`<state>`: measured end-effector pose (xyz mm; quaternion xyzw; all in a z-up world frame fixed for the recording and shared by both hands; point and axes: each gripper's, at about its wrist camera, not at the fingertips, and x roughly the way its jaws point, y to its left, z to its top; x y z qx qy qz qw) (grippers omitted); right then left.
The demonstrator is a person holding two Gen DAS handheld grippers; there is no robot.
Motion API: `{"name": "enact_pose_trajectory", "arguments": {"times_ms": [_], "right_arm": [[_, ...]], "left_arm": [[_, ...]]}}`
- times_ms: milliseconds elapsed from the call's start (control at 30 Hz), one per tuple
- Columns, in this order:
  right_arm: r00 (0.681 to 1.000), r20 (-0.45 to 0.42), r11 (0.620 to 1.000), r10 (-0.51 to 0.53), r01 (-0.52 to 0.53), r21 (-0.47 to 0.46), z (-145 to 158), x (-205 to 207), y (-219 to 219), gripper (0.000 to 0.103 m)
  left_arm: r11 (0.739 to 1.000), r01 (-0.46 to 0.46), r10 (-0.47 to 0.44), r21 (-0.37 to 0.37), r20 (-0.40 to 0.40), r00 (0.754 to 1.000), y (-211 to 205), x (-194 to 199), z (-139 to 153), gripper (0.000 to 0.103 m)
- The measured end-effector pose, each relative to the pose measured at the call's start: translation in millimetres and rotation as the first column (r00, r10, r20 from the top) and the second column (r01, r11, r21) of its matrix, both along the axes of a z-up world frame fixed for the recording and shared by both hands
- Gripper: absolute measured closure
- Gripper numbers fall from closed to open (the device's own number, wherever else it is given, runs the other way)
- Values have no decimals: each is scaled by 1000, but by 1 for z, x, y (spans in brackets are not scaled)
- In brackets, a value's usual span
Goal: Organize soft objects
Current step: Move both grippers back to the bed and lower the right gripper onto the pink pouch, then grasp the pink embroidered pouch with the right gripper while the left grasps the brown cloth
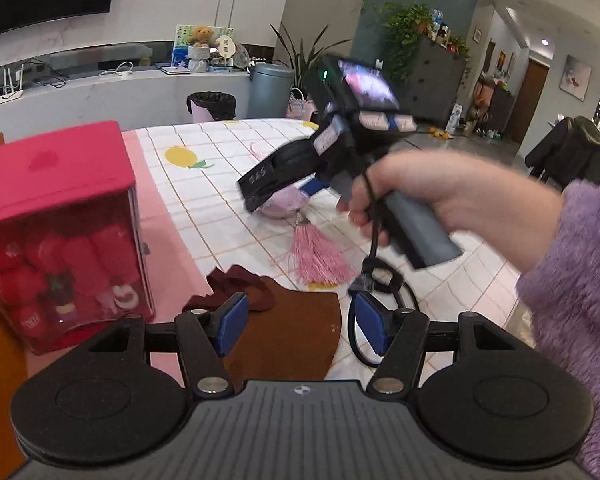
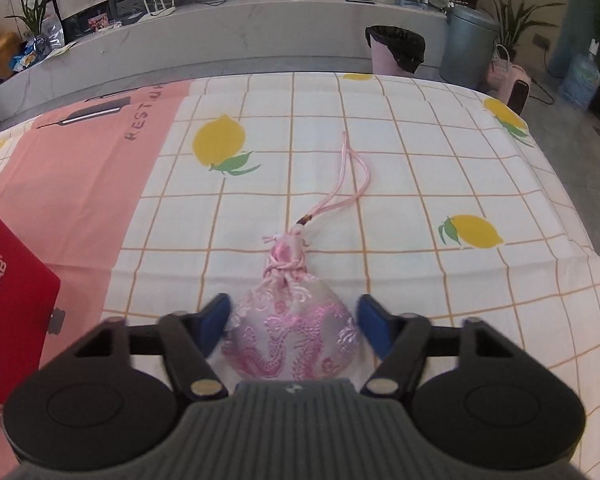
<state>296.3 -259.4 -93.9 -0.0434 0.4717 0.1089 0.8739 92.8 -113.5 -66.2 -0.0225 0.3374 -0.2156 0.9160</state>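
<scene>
Grasp step: my right gripper (image 2: 294, 322) jaws straddle the pink pouch (image 2: 292, 336), left pad touching; next, pinch and lift; left gripper (image 1: 300, 326) jaws spread, empty.

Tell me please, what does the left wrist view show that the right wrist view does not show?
Only the left wrist view shows the pink tassel, the dark red cloth, the brown mat, the left gripper with open jaws, and the hand in a purple fluffy sleeve.

Only the right wrist view shows the pouch's pink cord and dragon embroidery, with the right gripper straddling it.

Both show the pink pouch, the red box and the lemon-print tablecloth.
</scene>
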Motion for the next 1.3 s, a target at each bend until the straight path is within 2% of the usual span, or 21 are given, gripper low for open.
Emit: {"name": "enact_pose_trajectory", "arguments": {"times_ms": [100, 233, 267, 400, 500, 600, 700, 767, 867, 967, 1133, 1167, 1200, 1233, 1267, 1300], "right_arm": [[997, -71, 999, -23, 20, -45, 4, 3, -12, 44], [992, -129, 997, -7, -2, -73, 6, -4, -36, 45], [991, -136, 996, 6, -17, -84, 7, -7, -41, 45], [988, -152, 998, -37, 29, -60, 9, -7, -62, 45], [988, -152, 998, -33, 25, -51, 8, -6, -64, 44], [988, -148, 998, -33, 24, -65, 8, -6, -60, 44], [989, -145, 997, -40, 30, -70, 7, -5, -59, 44], [989, -143, 997, -41, 31, -72, 7, -5, -58, 44], [989, -145, 997, -43, 33, -70, 7, -5, -59, 43], [988, -147, 997, -44, 34, -73, 6, -4, -58, 42], [989, -144, 996, -41, 29, -81, 6, -3, -56, 42], [989, -143, 996, -40, 29, -80, 6, -3, -56, 42], [989, -142, 996, -40, 29, -79, 6, -3, -57, 42], [989, -141, 997, -42, 31, -77, 6, -4, -57, 42], [989, -141, 997, -44, 34, -75, 6, -4, -58, 42], [989, -141, 997, -44, 34, -76, 6, -4, -57, 42]], "left_arm": [[998, 12, -13, 54, 18, 1000, -7, -1, -6, 27], [996, 82, -85, 43, 68, 994, -11, -6, -11, 21], [995, 96, -98, 22, 72, 993, -10, -6, -10, 21], [973, 168, -161, -156, 52, 986, 10, -6, 2, 21], [969, 175, -168, -176, 55, 984, 21, -11, 11, 21], [979, 176, -172, -103, 51, 984, 24, -9, 6, 20], [989, 150, -150, -8, -62, 987, 10, 8, -13, 21], [985, 167, -161, 49, -96, 982, -1, 15, -25, 21], [971, 196, -180, 140, -114, 977, -17, 24, -40, 21], [959, 185, -172, 215, -76, 982, -28, 28, -46, 19], [967, 138, -125, 213, -74, 989, -32, 44, -48, 16], [972, 127, -114, 200, -74, 991, -32, 47, -48, 17], [975, 116, -104, 188, -74, 992, -30, 49, -48, 29], [979, 97, -85, 181, -74, 994, -29, 51, -46, 32], [982, 79, -66, 170, -82, 994, -28, 54, -45, 40], [986, 54, -40, 156, -90, 995, -27, 56, -43, 52]]}}
